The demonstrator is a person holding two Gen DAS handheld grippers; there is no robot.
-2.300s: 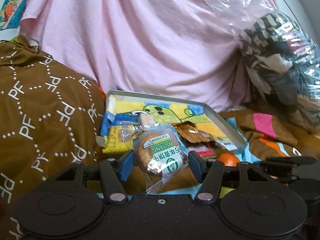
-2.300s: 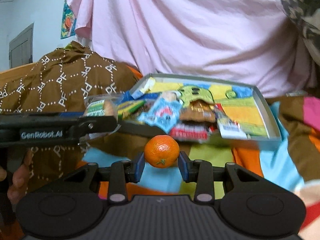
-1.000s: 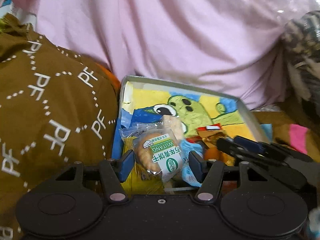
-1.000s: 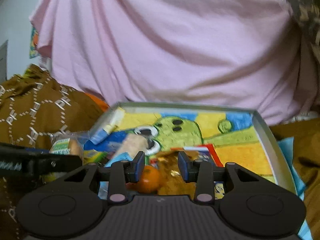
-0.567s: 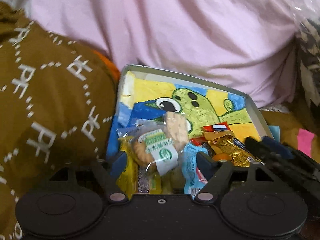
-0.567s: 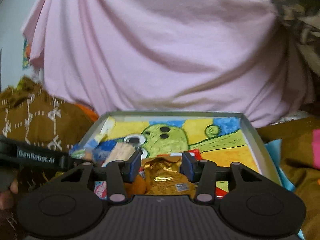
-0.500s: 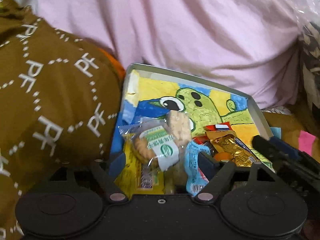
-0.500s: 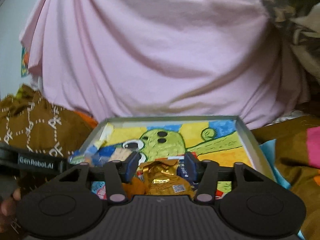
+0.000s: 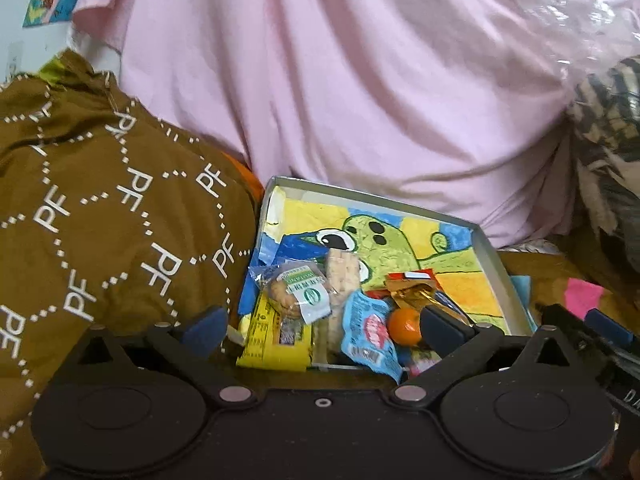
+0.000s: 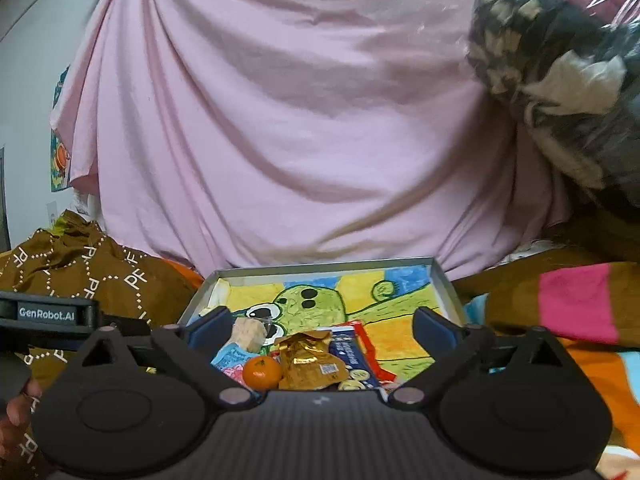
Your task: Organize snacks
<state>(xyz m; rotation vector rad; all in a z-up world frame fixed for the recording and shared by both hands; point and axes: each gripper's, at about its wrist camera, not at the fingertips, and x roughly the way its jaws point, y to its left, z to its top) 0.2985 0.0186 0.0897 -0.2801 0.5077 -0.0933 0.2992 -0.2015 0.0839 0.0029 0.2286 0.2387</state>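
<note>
A grey tray (image 9: 376,200) with a green cartoon picture on its floor holds several snacks. The biscuit packet (image 9: 298,290) with a green label lies at its near left, on a yellow packet (image 9: 276,336). The small orange (image 9: 405,321) rests beside a blue packet (image 9: 368,334) and a gold wrapper (image 9: 416,294). My left gripper (image 9: 320,326) hovers at the tray's near edge, its jaws opening wide, with nothing pressed between them. My right gripper (image 10: 322,326) is also opening, free of the orange (image 10: 262,372) and gold wrapper (image 10: 310,364) in the tray (image 10: 324,270) below.
Brown cloth printed "PF" (image 9: 100,220) is heaped against the tray's left side. A pink sheet (image 9: 360,80) rises behind it. A clear bag of patterned fabric (image 10: 560,60) hangs at the upper right. A striped colourful blanket (image 10: 572,304) lies to the right. A hand (image 10: 16,404) holds the left gripper.
Both grippers have opened and drawn back and up. The biscuit packet left the left jaws and the orange left the right jaws; both now lie in the tray.
</note>
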